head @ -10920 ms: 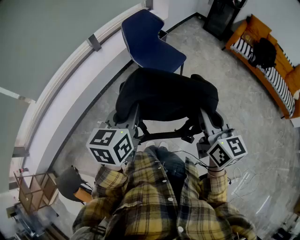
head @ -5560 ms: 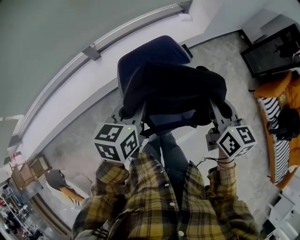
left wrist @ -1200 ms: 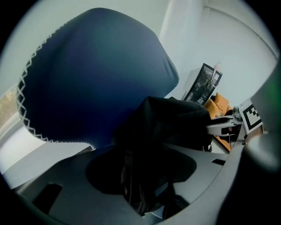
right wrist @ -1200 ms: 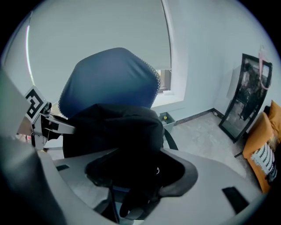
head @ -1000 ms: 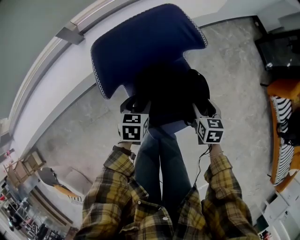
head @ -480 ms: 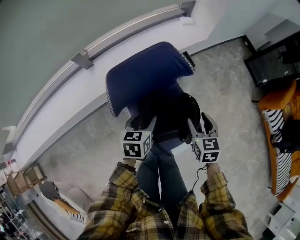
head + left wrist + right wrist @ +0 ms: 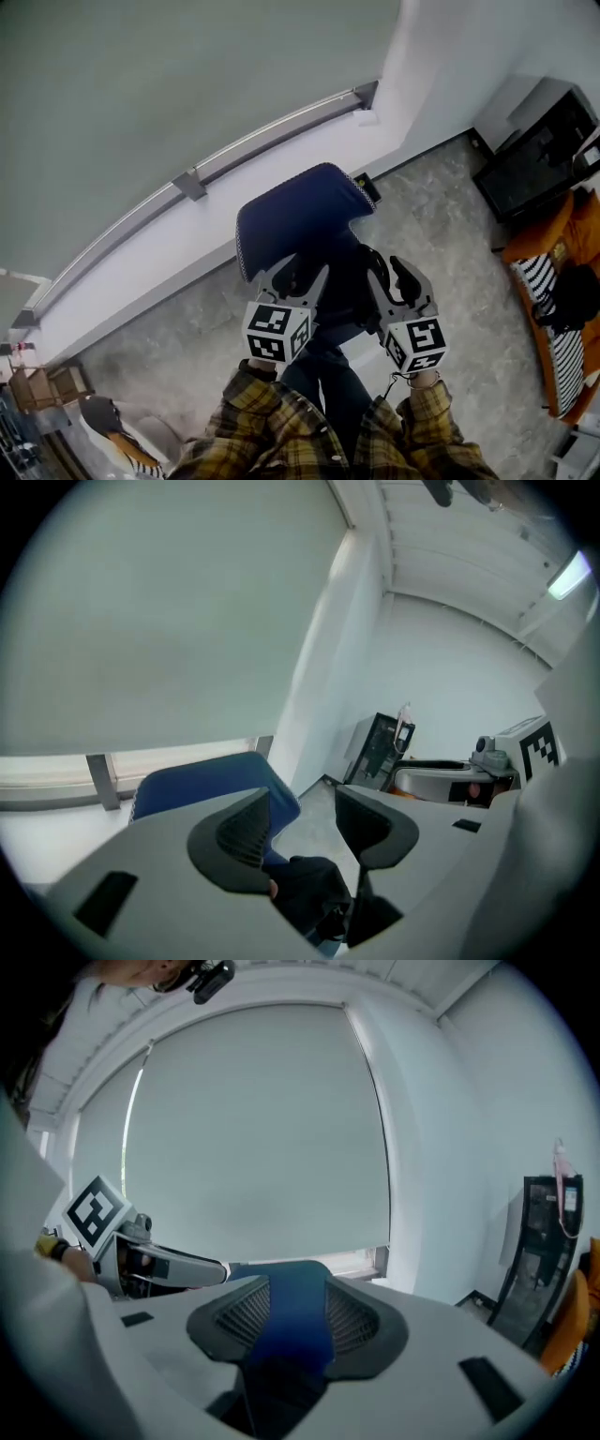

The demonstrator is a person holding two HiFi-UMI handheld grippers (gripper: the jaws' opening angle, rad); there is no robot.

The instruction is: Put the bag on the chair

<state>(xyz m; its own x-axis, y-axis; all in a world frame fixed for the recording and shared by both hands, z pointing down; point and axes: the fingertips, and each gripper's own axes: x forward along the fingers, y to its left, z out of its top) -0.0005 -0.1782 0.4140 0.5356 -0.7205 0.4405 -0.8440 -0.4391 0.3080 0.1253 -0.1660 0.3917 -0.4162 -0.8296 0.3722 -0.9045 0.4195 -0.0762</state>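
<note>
On chair (image 7: 292,208), bag (image 7: 345,281) judged soft, limp; best pinched at top folds; left gripper (image 7: 300,274) agape, empty; right gripper (image 7: 392,279) just narrowed, apart, empty

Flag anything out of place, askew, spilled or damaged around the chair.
Nothing stands out. The black fabric bag lies on the seat of the blue fabric chair, which stands upright. No spill or damage shows, though the grippers hide part of the bag.

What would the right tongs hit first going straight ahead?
Probably the backrest of the blue chair, seen through their gap; depth is unclear. The right tongs have just been closing, empty.
</note>
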